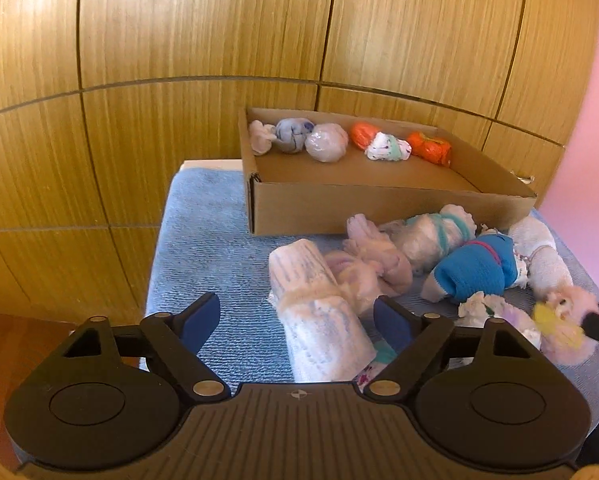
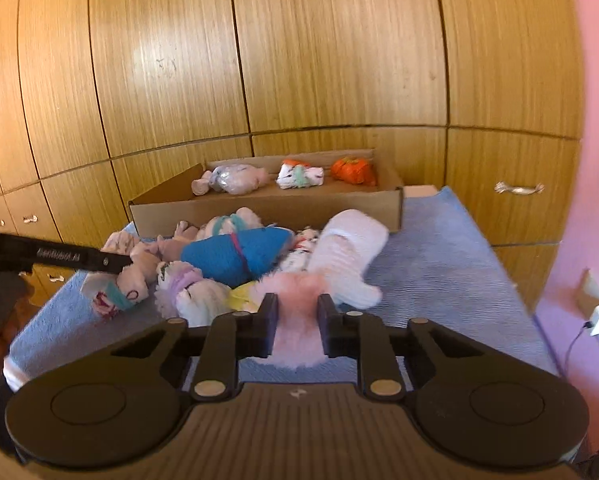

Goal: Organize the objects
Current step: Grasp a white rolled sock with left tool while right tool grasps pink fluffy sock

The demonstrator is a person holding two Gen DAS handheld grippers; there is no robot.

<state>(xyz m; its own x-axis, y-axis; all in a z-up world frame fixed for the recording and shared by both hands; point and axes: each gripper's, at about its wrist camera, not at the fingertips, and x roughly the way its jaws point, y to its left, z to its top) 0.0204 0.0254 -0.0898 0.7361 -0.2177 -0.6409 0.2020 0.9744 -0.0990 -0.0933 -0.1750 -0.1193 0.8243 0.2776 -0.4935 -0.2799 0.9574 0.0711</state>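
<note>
Pinching a fluffy pink sock bundle, the right tongs are seen at lower centre. The left tongs are spread around a white rolled sock on the blue towel, below the cardboard box.

A light blue towel carries a bright blue sock roll (pink stripe); two orange rolls sit in the brown box.
</note>
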